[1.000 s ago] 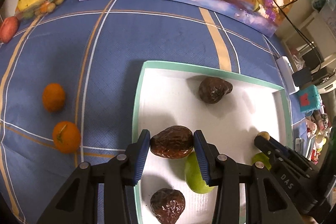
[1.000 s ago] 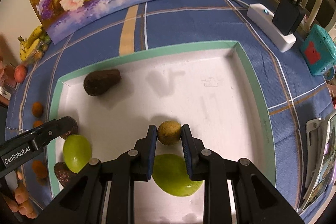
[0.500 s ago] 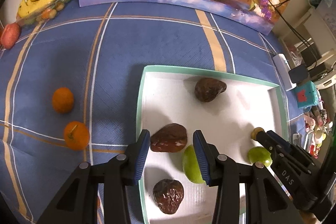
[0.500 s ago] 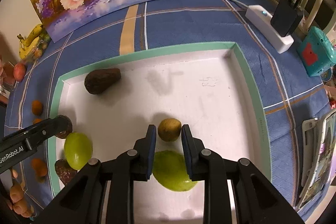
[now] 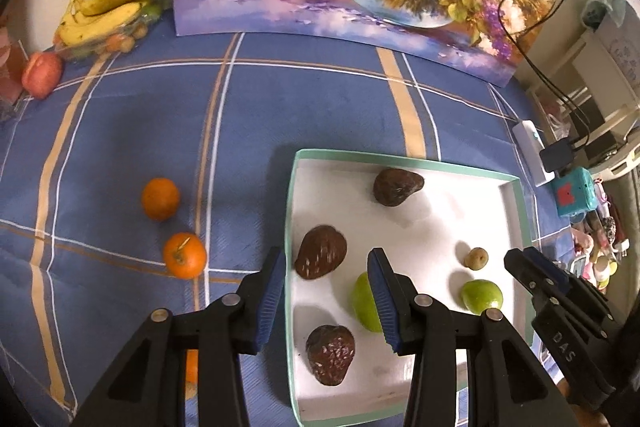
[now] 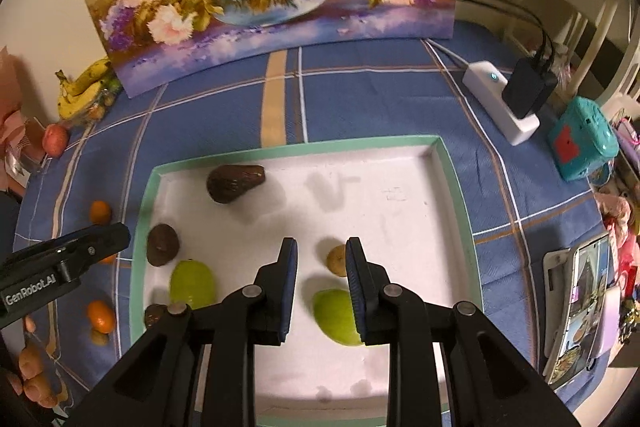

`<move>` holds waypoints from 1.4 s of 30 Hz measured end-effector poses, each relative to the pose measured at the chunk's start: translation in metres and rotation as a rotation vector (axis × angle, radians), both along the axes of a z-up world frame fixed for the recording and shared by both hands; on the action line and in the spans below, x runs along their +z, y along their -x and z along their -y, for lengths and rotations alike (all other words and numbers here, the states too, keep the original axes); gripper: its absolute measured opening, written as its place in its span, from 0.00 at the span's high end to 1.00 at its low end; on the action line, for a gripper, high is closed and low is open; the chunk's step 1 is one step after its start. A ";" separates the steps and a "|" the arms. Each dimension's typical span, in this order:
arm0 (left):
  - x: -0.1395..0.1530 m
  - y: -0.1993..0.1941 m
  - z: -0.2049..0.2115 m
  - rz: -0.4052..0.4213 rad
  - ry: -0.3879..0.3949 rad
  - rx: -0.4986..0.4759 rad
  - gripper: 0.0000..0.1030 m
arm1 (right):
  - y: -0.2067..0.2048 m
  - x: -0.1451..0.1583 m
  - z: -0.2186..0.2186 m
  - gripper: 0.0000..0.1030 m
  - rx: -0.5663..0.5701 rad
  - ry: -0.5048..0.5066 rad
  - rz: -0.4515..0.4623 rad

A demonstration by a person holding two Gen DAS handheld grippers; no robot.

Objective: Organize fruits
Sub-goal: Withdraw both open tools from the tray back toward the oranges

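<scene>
Blue-padded left hand-held gripper (image 5: 327,293) hangs above tray's (image 5: 291,211) left rim, jaws apart, nothing betw. them; one finger over the cloth, other over a green fruit (image 5: 365,303). Right hand-held gripper (image 6: 322,281) also spread, empty, over tray centre; small brown fruit (image 6: 337,260) and a second green fruit (image 6: 335,315) just beside its right finger. Three dark avocados in tray: (image 5: 397,186), (image 5: 321,251), (image 5: 330,354). Two oranges (image 5: 160,198), (image 5: 184,255) out on the surface (image 5: 312,107), left of tray, well apart from rim. Bare white floor in tray's far right part.
</scene>
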State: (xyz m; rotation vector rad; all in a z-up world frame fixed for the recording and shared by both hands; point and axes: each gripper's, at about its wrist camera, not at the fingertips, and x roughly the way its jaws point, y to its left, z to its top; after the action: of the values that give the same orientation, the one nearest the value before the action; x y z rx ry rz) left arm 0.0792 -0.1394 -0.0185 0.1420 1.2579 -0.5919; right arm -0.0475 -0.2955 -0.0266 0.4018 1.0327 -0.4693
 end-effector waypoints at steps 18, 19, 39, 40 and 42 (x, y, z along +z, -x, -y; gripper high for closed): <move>-0.010 -0.008 -0.027 -0.013 -0.047 0.107 0.37 | -0.005 -0.004 -0.017 0.75 0.037 0.001 -0.026; -0.012 -0.009 -0.028 -0.016 -0.054 0.112 0.37 | -0.005 -0.004 -0.016 0.71 0.034 -0.001 -0.028; -0.015 -0.018 -0.051 0.047 -0.154 0.223 0.00 | -0.005 -0.012 -0.011 0.27 0.012 0.001 -0.037; -0.015 -0.018 -0.051 0.048 -0.153 0.224 0.00 | -0.005 -0.013 -0.011 0.25 0.012 0.000 -0.038; -0.014 -0.018 -0.051 0.049 -0.153 0.225 0.00 | -0.005 -0.015 -0.011 0.20 0.010 0.008 -0.046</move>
State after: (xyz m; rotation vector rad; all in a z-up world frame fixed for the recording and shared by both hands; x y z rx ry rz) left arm 0.0973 -0.0883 -0.0324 0.1393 1.2508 -0.2961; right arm -0.0430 -0.2844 -0.0411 0.3806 1.0766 -0.4754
